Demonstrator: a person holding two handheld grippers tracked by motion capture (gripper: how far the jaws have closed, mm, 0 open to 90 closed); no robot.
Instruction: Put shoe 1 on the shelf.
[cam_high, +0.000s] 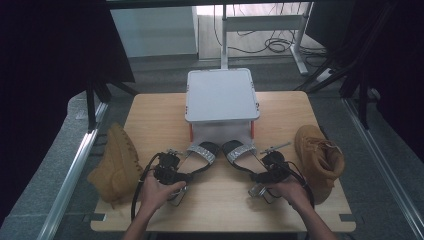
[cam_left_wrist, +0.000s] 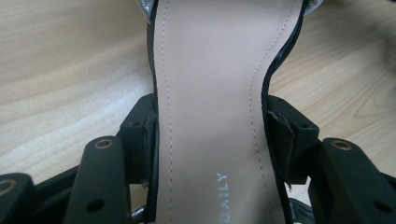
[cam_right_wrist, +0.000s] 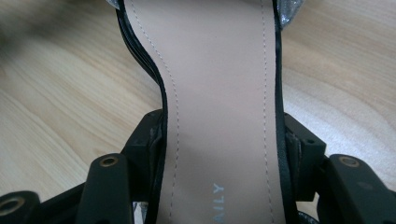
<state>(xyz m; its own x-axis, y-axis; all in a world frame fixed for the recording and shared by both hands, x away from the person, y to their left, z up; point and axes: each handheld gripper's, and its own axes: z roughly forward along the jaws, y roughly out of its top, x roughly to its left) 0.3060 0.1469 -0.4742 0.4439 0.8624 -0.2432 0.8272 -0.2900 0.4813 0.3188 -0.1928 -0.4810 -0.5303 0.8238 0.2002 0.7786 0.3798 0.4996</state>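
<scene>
Wooden table (cam_high: 150, 107) carries a white shoe rack (cam_high: 221, 95) at 12 o'clock. Tan boots sit at the edges: one (cam_high: 116, 162) at 9 o'clock, one (cam_high: 317, 155) at 3 o'clock. Your left gripper (cam_left_wrist: 210, 135) clamps the left sandal (cam_left_wrist: 210, 70) across its insole; your right gripper (cam_right_wrist: 224, 140) clamps the right sandal (cam_right_wrist: 219, 60) likewise. Both sandals sit near 6 o'clock, toes toward the rack.

Two bare forearms and two black handheld grippers

The forearms wore no sleeves in the high view. The left gripper (cam_high: 169, 172) and right gripper (cam_high: 271, 170) were black, blocky frames, each trailing a black cable looped toward the near edge. Up close, the jaws were matte black bars with brass-ringed screw holes and square pads (cam_left_wrist: 280, 140), the right gripper's pads (cam_right_wrist: 304, 156) alike
</scene>
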